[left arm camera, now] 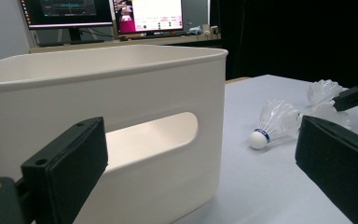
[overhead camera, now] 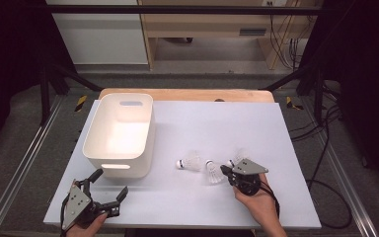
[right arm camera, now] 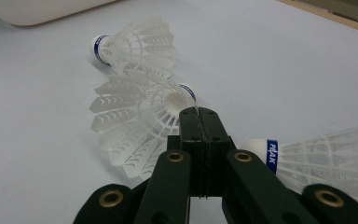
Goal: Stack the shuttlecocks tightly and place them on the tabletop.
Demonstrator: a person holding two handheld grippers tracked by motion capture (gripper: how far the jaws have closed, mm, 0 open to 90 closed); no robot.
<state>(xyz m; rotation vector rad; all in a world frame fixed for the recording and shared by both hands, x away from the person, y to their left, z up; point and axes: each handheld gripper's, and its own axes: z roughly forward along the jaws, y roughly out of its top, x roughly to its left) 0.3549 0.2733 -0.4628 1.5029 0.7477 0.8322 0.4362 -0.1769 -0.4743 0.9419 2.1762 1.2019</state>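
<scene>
Three white plastic shuttlecocks lie right of the table's middle: a left one (overhead camera: 190, 162) (right arm camera: 140, 44), a middle one (overhead camera: 213, 174) (right arm camera: 130, 112) and a right one (overhead camera: 239, 156) (right arm camera: 326, 158). My right gripper (overhead camera: 225, 170) (right arm camera: 198, 114) has its jaws pressed together at the middle shuttlecock's skirt, close to its cork. A thin white edge of the skirt shows in the seam at the tips. My left gripper (overhead camera: 112, 181) (left arm camera: 203, 140) rests open at the front left, empty, facing the white bin (overhead camera: 119, 148) (left arm camera: 121, 93).
The bin stands open-topped at the left of the white tabletop (overhead camera: 217, 123), a handle slot in its near wall. Cables trail off the table's right side. Monitors stand beyond the bin in the left gripper view.
</scene>
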